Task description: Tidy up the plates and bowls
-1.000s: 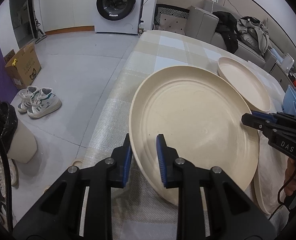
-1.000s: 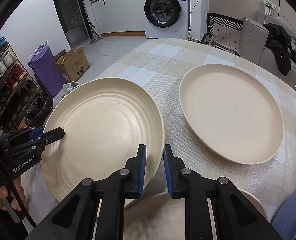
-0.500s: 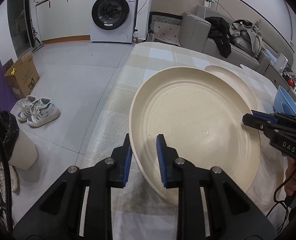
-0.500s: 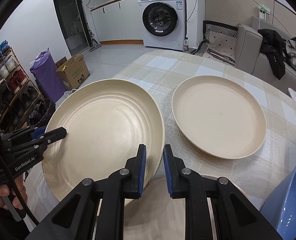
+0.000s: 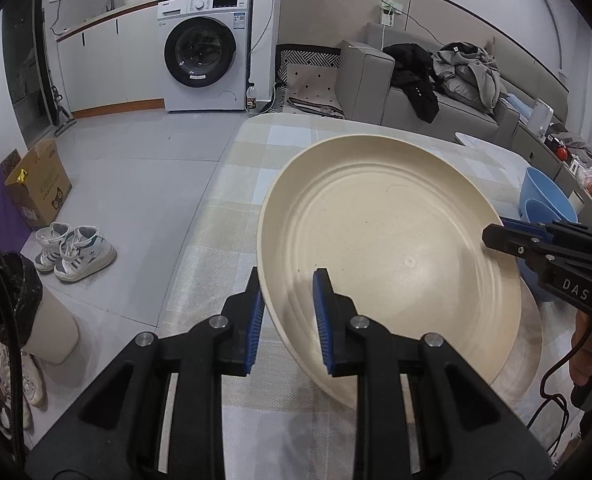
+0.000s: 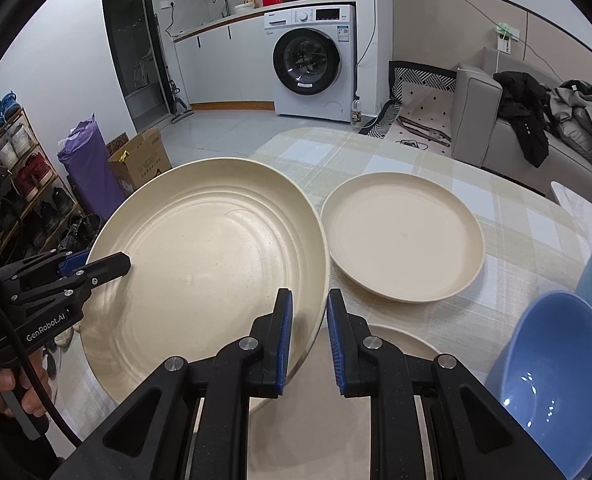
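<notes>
Lifted higher off the table (image 6: 516,208) now, the big plate (image 6: 216,256) hangs level because we clamp opposite rims, left gripper (image 5: 288,312) and right gripper (image 6: 309,334), heading right toward the smaller plate (image 6: 402,236).

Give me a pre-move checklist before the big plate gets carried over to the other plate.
1. Left gripper clamped on the big plate rim: ok.
2. Right gripper clamped on the opposite rim: ok.
3. Big plate off the table: ok, tilted.
4. Other plate bare inside, ready to be stacked on: ok.
5. Blue bowls apart from that plate: ok.
6. Third plate under the right gripper, clearance from the big plate: cannot tell.
</notes>
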The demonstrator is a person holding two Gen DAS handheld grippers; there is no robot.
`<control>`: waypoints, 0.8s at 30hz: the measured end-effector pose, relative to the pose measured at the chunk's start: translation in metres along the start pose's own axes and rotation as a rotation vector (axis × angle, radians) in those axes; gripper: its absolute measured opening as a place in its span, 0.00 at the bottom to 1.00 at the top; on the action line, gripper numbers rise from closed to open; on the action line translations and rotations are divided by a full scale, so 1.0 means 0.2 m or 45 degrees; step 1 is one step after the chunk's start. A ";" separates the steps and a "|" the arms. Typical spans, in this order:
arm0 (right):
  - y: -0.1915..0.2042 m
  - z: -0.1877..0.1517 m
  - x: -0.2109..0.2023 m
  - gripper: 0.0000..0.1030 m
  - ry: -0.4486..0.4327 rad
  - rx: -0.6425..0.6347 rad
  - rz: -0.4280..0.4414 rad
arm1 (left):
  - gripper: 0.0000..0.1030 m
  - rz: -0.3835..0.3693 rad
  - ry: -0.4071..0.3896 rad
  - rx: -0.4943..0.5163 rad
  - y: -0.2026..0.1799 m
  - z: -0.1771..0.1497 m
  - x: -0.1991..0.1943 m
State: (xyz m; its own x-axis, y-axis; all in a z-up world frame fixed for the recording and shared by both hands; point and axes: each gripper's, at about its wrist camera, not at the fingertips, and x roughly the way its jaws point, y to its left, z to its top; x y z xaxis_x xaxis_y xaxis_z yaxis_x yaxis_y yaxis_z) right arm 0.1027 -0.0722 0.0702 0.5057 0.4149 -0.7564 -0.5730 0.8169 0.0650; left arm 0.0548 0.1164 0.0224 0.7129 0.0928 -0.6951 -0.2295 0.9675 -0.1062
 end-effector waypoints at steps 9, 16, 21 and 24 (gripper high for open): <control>-0.04 -0.08 -0.22 0.18 -0.053 0.048 -0.039 | 0.20 -0.055 -0.028 0.076 -0.19 -0.02 -0.16; -0.10 -0.18 -0.33 0.18 -0.062 0.098 -0.071 | 0.20 -0.108 -0.011 0.138 -0.33 -0.07 -0.22; -0.13 -0.26 -0.40 0.18 -0.067 0.138 -0.089 | 0.20 -0.131 0.006 0.177 -0.42 -0.11 -0.25; -0.15 -0.30 -0.43 0.18 -0.067 0.162 -0.100 | 0.20 -0.145 0.016 0.202 -0.48 -0.14 -0.26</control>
State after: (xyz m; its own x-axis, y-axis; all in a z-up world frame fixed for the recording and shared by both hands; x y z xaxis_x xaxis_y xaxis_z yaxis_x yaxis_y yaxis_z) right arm 0.0377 -0.1568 0.0951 0.5808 0.3654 -0.7274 -0.4455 0.8906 0.0917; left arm 0.0225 0.0122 0.0489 0.7199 -0.0210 -0.6937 -0.0402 0.9966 -0.0720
